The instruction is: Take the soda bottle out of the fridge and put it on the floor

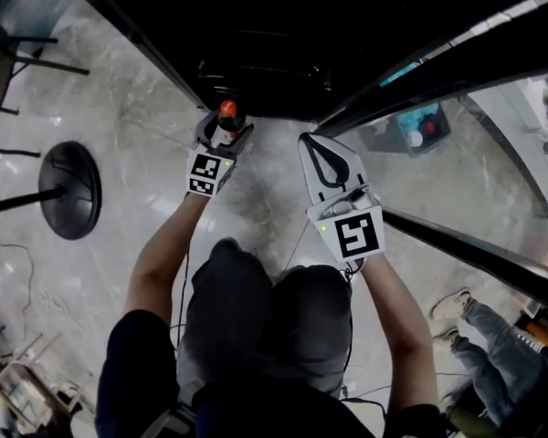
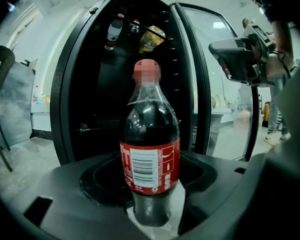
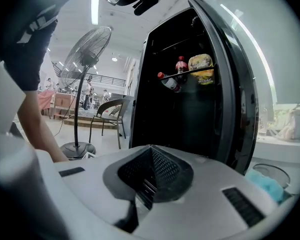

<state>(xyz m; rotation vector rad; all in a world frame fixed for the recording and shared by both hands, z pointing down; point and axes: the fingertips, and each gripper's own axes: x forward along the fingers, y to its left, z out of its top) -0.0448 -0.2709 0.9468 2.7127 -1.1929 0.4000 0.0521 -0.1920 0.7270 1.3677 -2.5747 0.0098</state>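
Clamping soda bottle (image 2: 150,156) in left gripper (image 1: 225,135), long axis vertical, cap (image 1: 227,109) pointing up; right gripper (image 3: 150,153) jaws sitting together, empty

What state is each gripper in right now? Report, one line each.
Left gripper: closed on the soda bottle, which stands upright between its jaws.
Right gripper: closed, nothing held.

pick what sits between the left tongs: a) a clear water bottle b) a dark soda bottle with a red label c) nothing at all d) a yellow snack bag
b: in the left gripper view the left tongs are closed on the soda bottle, dark with a red label, in front of the open fridge.
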